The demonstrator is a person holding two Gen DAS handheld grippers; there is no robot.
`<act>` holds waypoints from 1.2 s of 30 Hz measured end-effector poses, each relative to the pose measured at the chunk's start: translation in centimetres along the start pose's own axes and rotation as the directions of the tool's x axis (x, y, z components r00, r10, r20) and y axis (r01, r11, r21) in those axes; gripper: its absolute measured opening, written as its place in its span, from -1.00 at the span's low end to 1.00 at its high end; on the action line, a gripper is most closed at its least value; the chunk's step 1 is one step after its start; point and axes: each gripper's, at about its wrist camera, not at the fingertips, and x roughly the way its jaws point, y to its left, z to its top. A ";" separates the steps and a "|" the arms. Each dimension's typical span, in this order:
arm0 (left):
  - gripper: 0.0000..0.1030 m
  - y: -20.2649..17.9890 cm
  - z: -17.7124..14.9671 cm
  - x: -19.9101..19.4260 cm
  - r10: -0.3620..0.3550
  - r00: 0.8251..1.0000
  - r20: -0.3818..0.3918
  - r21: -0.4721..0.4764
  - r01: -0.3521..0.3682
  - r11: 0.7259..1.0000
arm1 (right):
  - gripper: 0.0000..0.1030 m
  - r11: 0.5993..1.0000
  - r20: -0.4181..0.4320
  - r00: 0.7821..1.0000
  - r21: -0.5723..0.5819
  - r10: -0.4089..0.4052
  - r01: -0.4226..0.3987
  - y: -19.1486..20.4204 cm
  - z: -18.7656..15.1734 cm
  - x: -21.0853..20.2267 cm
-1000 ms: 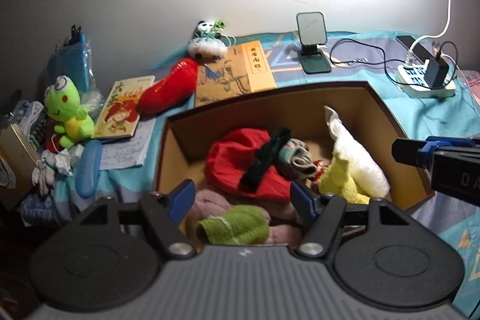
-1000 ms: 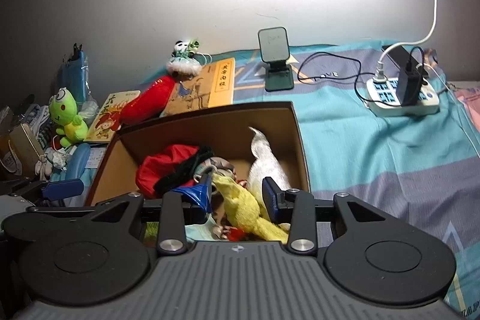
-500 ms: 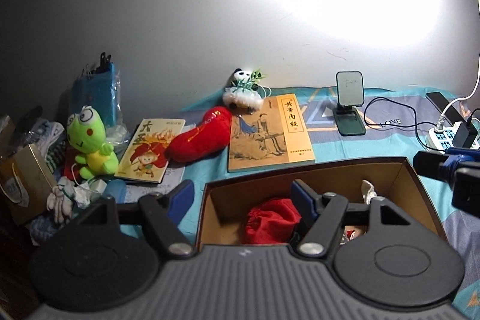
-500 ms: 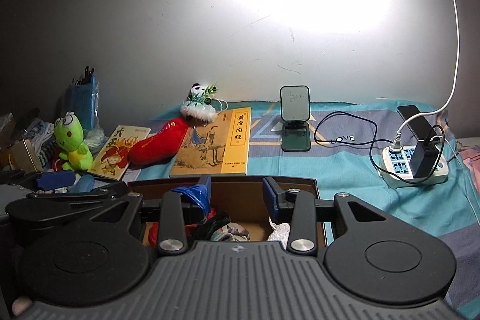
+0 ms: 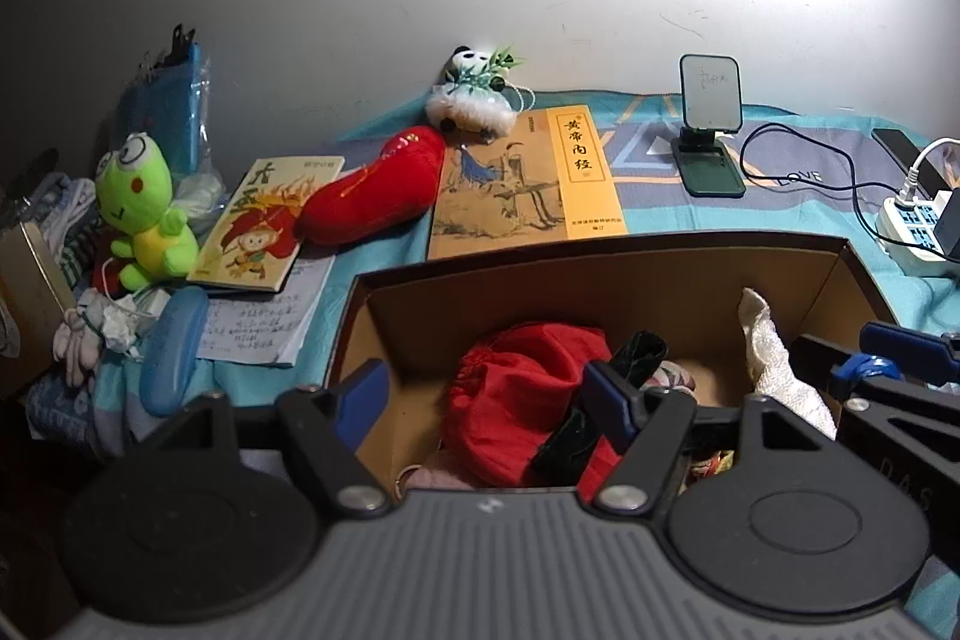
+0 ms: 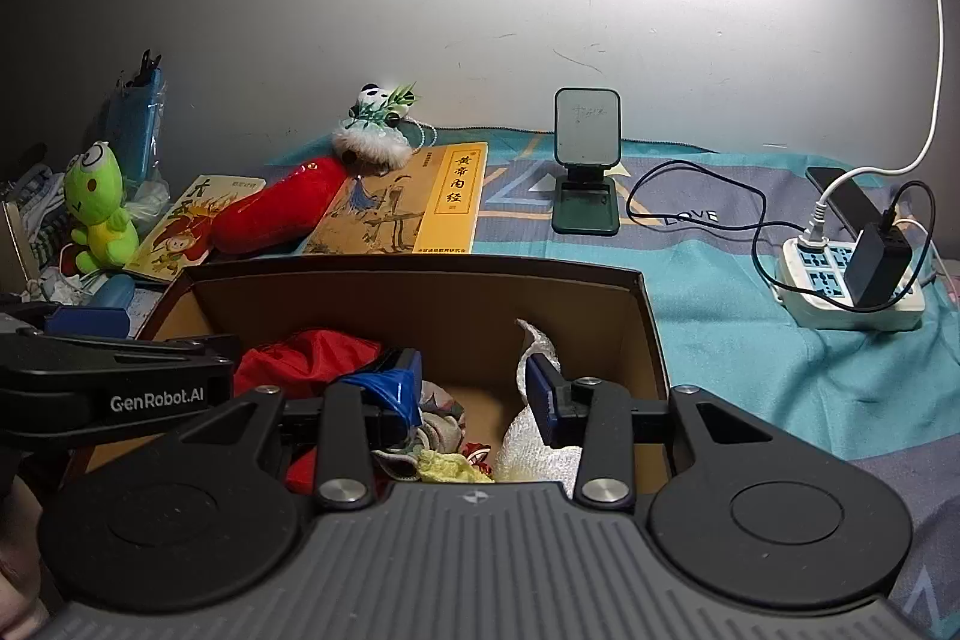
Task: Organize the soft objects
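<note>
A bed spread with a teal and grey sheet runs along a plain wall lit by a bright glare, and a cardboard box sits open in the middle of it. The sorting looks partly done: a red cloth bundle, a white fluffy toy, a dark velvety strip and some yellow and patterned pieces already lie inside the box. Still outside it, by the wall, lie a red plush chili, a small panda toy and a green frog plush — these seem to be what is left to gather.

The left gripper hovers over the near edge of the box with its jaws spread wide and nothing between them. The right gripper hangs over the box with its jaws fairly narrow and no object clamped; a scrap of blue film clings to its left finger.

The box's near wall and floor are hidden behind both gripper bodies, so how full it is cannot be told. The heap at the far left — striped cloth, crumpled paper, a pale doll — is too dim to sort out.
</note>
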 end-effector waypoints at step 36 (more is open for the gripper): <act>0.38 -0.4 -1.1 8.0 -0.031 0.995 -0.099 -0.018 0.030 0.999 | -0.59 0.992 -0.056 0.998 0.128 -0.010 0.018 -2.2 -1.6 6.0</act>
